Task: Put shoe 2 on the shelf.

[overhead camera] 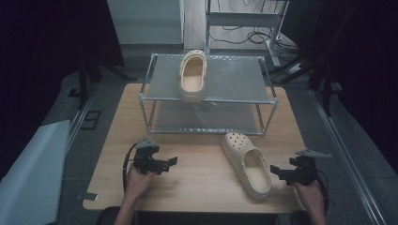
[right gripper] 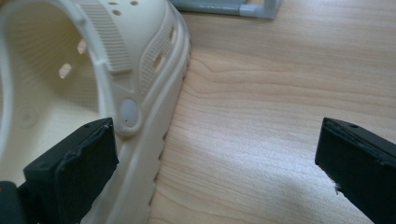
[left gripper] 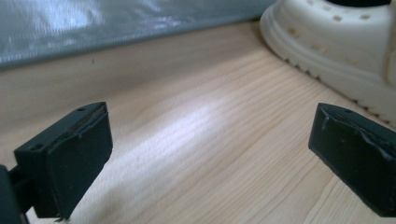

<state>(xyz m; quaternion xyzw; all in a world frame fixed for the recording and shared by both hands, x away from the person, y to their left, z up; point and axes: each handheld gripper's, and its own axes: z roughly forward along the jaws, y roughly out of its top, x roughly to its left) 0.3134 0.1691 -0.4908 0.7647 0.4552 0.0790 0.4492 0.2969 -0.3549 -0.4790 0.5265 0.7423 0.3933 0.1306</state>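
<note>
One cream clog (overhead camera: 192,76) sits on the top shelf of the metal rack (overhead camera: 263,100), toe toward the far side. Its mate, the second clog (overhead camera: 247,162), lies on the counter (overhead camera: 197,183) in front of the rack, heel nearest the right gripper (overhead camera: 280,174). That gripper rests low just beside the heel, jaws wide with nothing between the pads; one jaw overlaps the strap rivet in its own view, probably lined up to take the heel rim. Left gripper (overhead camera: 168,163) also wide and empty, low over bare wood, apart from the toe. Inside of the toe is cut off; contact between jaw and clog cannot be told.
</note>
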